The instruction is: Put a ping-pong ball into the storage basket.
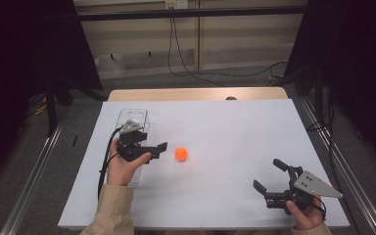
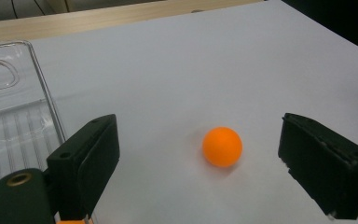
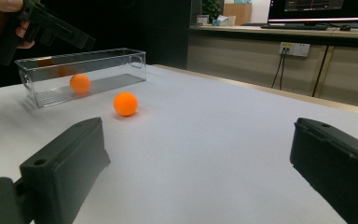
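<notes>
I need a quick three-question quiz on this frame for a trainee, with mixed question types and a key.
1. True or false: the left tool has its jaws closed on the orange ball on the table.
2. Multiple choice: where does the second orange ball sit? A. inside the clear plastic bin; B. between the right tool's jaws; C. on the floor.
3. Fill in: the right tool rests near the table's ____ corner on the person's side, away from both balls.

Key
1. False: the jaws stand open, and the ball lies apart from them on the white table.
2. A.
3. Right.
</notes>
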Available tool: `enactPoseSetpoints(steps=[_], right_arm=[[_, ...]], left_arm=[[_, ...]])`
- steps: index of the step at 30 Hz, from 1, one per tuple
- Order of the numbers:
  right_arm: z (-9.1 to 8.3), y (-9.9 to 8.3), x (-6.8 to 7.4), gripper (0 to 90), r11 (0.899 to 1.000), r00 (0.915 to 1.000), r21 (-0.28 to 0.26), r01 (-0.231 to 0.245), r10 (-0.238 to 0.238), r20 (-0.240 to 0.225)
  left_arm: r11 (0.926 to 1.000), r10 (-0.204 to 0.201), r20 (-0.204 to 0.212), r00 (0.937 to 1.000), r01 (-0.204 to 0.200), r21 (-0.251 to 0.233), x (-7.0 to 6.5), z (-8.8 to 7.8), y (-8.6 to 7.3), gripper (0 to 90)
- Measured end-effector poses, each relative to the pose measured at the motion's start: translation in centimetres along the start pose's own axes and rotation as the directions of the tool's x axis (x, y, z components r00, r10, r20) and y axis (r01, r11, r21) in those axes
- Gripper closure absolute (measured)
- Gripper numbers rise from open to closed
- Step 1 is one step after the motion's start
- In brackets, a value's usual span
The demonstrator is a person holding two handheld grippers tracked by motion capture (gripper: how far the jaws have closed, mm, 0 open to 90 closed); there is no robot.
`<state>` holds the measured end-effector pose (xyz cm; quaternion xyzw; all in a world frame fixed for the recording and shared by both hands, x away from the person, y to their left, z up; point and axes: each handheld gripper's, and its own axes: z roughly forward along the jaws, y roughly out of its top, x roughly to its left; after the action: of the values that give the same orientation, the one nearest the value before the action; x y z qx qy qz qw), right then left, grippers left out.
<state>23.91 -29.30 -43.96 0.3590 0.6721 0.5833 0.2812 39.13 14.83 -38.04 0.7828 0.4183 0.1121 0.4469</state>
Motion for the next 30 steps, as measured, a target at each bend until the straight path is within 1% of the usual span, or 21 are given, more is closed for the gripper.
enactPoseSetpoints(steps=[7, 13, 15, 21, 22, 30], right_arm=[[0.0, 0.0, 0.0, 2.7, 1.000, 1.0000, 0.000, -0.001, 0.001, -0.001], [0.0, 0.0, 0.0, 2.7, 1.000, 1.0000, 0.000, -0.001, 0.001, -0.001], [0.0, 0.0, 0.0, 2.6, 1.000, 1.0000, 0.001, -0.001, 0.001, 0.000], [0.0, 0.0, 0.0, 2.6, 1.000, 1.0000, 0.001, 0.001, -0.001, 0.000], [0.0, 0.0, 0.0, 2.6, 1.000, 1.0000, 0.002, 0.001, -0.001, -0.001], [0.1, 0.0, 0.0, 2.6, 1.000, 1.0000, 0.002, -0.001, 0.001, -0.002]], left_arm=[[0.9999, -0.007, 0.007, 0.9999, 0.007, -0.009, -0.1, 0.1, 0.0, 12.4], [1.0000, 0.000, 0.016, 0.9999, 0.000, -0.006, -0.5, 0.3, 0.1, 12.4], [1.0000, 0.008, 0.019, 0.9998, -0.008, -0.001, -0.6, 0.5, 0.1, 12.4], [1.0000, 0.003, 0.029, 0.9996, -0.003, 0.001, -0.9, 0.8, 0.1, 12.2], [1.0000, 0.009, 0.032, 0.9995, -0.009, 0.005, -1.0, 0.8, 0.1, 12.2], [0.9999, 0.012, 0.040, 0.9991, -0.012, 0.008, -1.4, 1.2, 0.1, 12.0]])
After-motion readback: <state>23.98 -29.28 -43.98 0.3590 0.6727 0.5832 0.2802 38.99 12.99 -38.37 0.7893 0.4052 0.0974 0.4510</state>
